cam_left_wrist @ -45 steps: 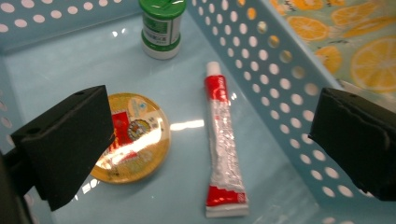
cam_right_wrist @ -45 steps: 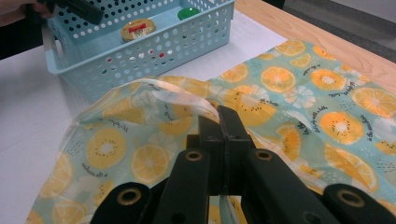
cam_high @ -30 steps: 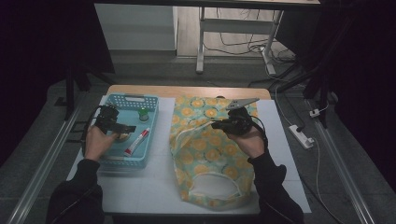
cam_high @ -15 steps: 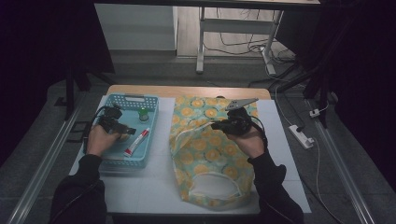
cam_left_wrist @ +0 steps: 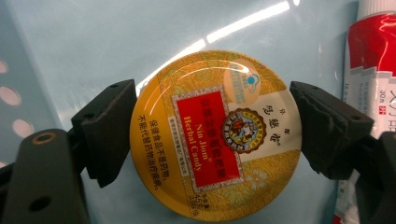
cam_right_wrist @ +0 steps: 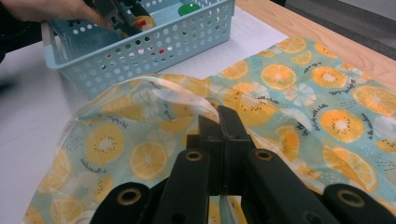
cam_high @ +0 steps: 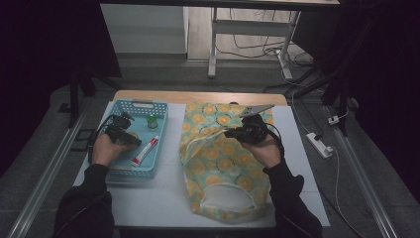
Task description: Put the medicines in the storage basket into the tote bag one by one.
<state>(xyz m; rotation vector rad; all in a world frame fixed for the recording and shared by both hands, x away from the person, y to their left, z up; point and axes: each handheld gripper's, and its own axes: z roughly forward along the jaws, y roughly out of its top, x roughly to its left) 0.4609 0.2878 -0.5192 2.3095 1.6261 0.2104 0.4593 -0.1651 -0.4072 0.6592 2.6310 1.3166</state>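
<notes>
A round yellow candy tin (cam_left_wrist: pixel 205 130) lies on the floor of the blue basket (cam_high: pixel 136 106). My left gripper (cam_left_wrist: pixel 213 135) points down over it; its jaws have just been closing and both pads now touch the tin's sides. In the high view the left gripper (cam_high: pixel 130 139) sits inside the basket. The right gripper (cam_right_wrist: pixel 222 121) is shut on the rim of the orange-print cloth bag (cam_right_wrist: pixel 299 84) and holds that edge raised. From above, the right gripper (cam_high: pixel 233 133) is over the bag (cam_high: pixel 218 163), which lies flat at the table's middle.
A red-and-white tube (cam_high: pixel 145 150) lies in the basket right of the tin, also seen as the tube (cam_left_wrist: pixel 373 60). A green-capped item (cam_high: pixel 152 120) stands at the basket's far side. A white mat (cam_high: pixel 163 198) covers the table. A power strip (cam_high: pixel 319 144) lies on the floor at right.
The left hand has shifted slightly inside the basket toward the tin. The right gripper and the bag have not moved.
</notes>
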